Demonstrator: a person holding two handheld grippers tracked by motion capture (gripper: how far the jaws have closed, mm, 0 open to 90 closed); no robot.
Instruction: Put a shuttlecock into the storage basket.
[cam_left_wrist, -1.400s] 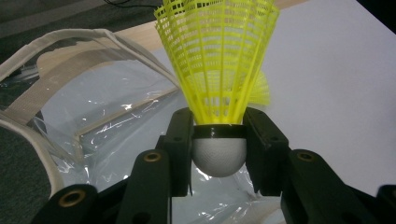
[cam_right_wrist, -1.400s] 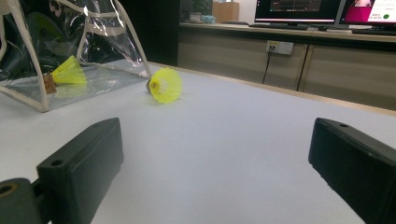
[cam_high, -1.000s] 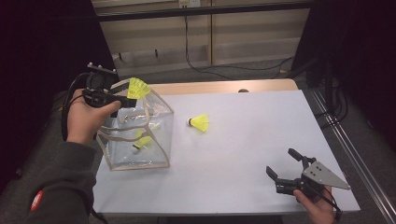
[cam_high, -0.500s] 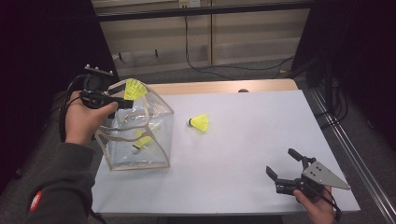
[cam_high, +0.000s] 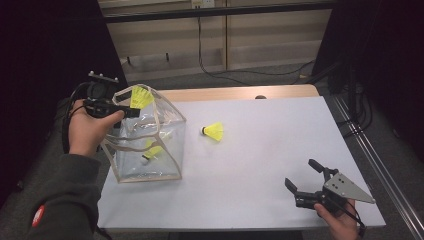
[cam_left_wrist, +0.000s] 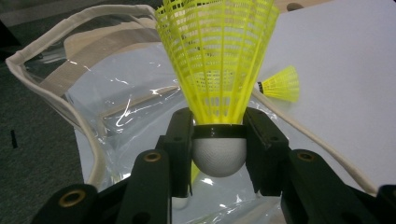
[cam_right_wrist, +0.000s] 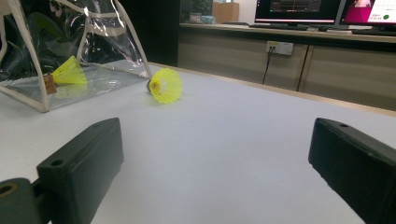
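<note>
1. Progress stands at roughly the midpoint, by my reading: the work in hand is loading yellow shuttlecocks into the clear bag (cam_high: 145, 140) that stands at the 9 o'clock side of the counter (cam_high: 270, 165).
2. One shuttlecock already in the bag (cam_high: 151, 151) lies on the bag's floor, visible through the clear wall; in the right tool's view it shows at 10 o'clock (cam_right_wrist: 65, 72). That item counts as done.
3. The left tool (cam_high: 120, 111) is pinching a second shuttlecock, the held shuttlecock (cam_left_wrist: 217, 70), by its white cork base, with one jaw on each side of the black band and the skirt pointing away from the jaws. From above it sits at the bag's top rim, at the bag's 11 o'clock corner (cam_high: 140, 96). Whether it is fully over the opening I cannot tell. Release into the bag is outstanding.
4. A third item, the loose shuttlecock (cam_high: 214, 131), lies on its side on the counter just beside the bag, at the bag's 3 o'clock, untouched. It shows also past the held skirt (cam_left_wrist: 280, 85) and ahead of the right tool (cam_right_wrist: 164, 85).
5. The right tool (cam_high: 306, 181) rests near the counter's 5 o'clock corner, jaws spread wide with nothing between them, well apart from every shuttlecock.
6. Remaining, in my judgement: drop the held item, then collect and bag the loose one.
</note>
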